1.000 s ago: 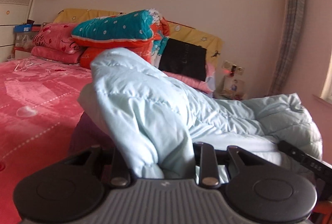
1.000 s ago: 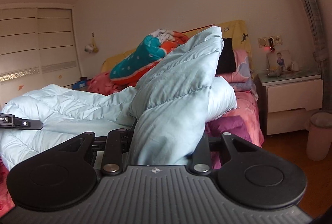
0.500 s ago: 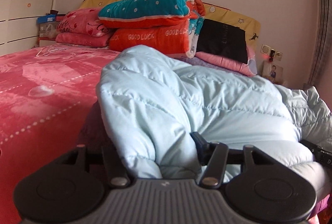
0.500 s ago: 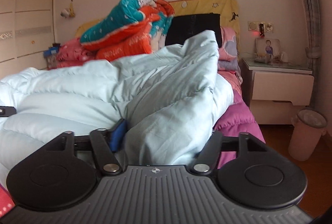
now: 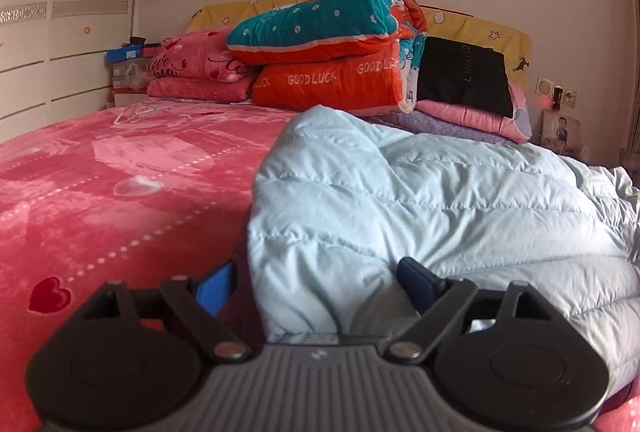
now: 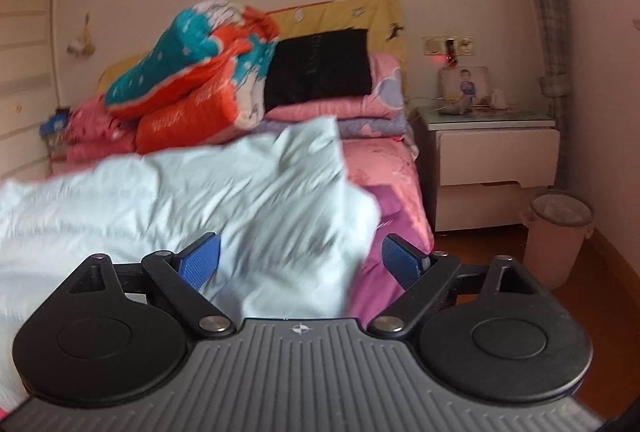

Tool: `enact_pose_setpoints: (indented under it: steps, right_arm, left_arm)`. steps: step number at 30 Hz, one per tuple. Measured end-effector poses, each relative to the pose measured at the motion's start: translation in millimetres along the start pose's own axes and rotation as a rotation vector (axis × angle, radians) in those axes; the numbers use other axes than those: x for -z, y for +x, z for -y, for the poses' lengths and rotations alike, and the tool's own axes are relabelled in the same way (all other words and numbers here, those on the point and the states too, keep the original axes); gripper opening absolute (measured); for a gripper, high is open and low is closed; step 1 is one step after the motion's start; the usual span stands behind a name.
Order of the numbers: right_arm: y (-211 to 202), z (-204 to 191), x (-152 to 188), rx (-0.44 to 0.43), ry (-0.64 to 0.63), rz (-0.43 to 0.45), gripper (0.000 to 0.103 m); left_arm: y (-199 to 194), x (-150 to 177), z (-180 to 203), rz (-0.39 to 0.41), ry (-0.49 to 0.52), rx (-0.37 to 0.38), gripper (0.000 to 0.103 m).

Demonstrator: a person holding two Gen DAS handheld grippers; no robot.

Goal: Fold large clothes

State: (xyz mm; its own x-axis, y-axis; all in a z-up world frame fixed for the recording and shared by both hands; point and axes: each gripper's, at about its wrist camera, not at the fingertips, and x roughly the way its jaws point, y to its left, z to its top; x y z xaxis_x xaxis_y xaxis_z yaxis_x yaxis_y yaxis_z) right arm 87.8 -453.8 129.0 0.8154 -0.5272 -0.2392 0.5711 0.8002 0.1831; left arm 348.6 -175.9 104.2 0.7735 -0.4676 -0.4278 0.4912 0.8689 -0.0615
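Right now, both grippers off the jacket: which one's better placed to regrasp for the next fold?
Left, tentatively. The left gripper stands open with the pale blue jacket edge bulging between its pads. The right gripper is open too, but only a loose corner lies there, and its view is blurred.

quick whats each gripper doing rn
left gripper: open, jaws just opened, light blue jacket lies loose between them
right gripper: open, just released the jacket

1. Right wrist view: pale blue jacket (image 6: pixel 248 200) smeared by motion blur, seams unreadable.
2. Jacket's near edge hidden behind the right gripper (image 6: pixel 300 264) body.
3. Left wrist view: jacket cut off at right edge.
4. Black cloth (image 5: pixel 460 76) lettering too small, possibly a logo.
5. Bedside photo (image 6: pixel 466 84) indistinct.
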Motion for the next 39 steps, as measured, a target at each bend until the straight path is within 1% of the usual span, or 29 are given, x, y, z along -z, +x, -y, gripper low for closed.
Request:
enact_pose_setpoints:
  steps: [4,7,9,12,14,16,20,21,26,28,33,39]
  right_arm:
    - [-22,20,-20,0.040,0.043,0.043,0.103]
    - [-43,29,-28,0.033,0.060,0.049,0.103]
    - [-66,33,-26,0.028,0.083,0.043,0.103]
    - [-102,34,-16,0.006,0.099,0.035,0.103]
    - [-123,31,-7,-0.002,0.105,0.023,0.103]
    - [-145,28,7,-0.010,0.122,-0.003,0.103]
    - [-195,19,36,-0.025,0.135,-0.064,0.103]
    - [-206,16,43,-0.032,0.140,-0.081,0.103]
    - [-270,-6,71,-0.043,0.093,-0.128,0.103]
    - [-298,-13,79,-0.062,0.093,-0.144,0.103]
    - [-361,-30,82,-0.093,0.068,-0.130,0.103]
    - [-425,-36,72,-0.083,0.086,-0.094,0.103]
  left_arm:
    - [-22,-1,-6,0.004,0.013,-0.020,0.089]
    - [-45,4,-12,-0.004,0.024,-0.019,0.090]
    - [-64,13,-15,-0.016,0.026,-0.009,0.090]
    - [-97,29,-15,-0.022,0.035,0.013,0.091]
    - [-120,41,-15,-0.033,0.012,0.036,0.093]
    - [-142,54,-14,-0.043,-0.013,0.052,0.093]
    - [-186,79,-6,-0.062,-0.062,0.058,0.095]
    - [-198,85,-4,-0.070,-0.071,0.063,0.097]
    - [-256,111,12,-0.100,-0.067,0.104,0.099]
    - [-280,118,17,-0.098,-0.058,0.120,0.100]
    - [-335,128,23,-0.091,-0.060,0.138,0.101]
    - [-391,123,30,-0.056,-0.028,0.120,0.102]
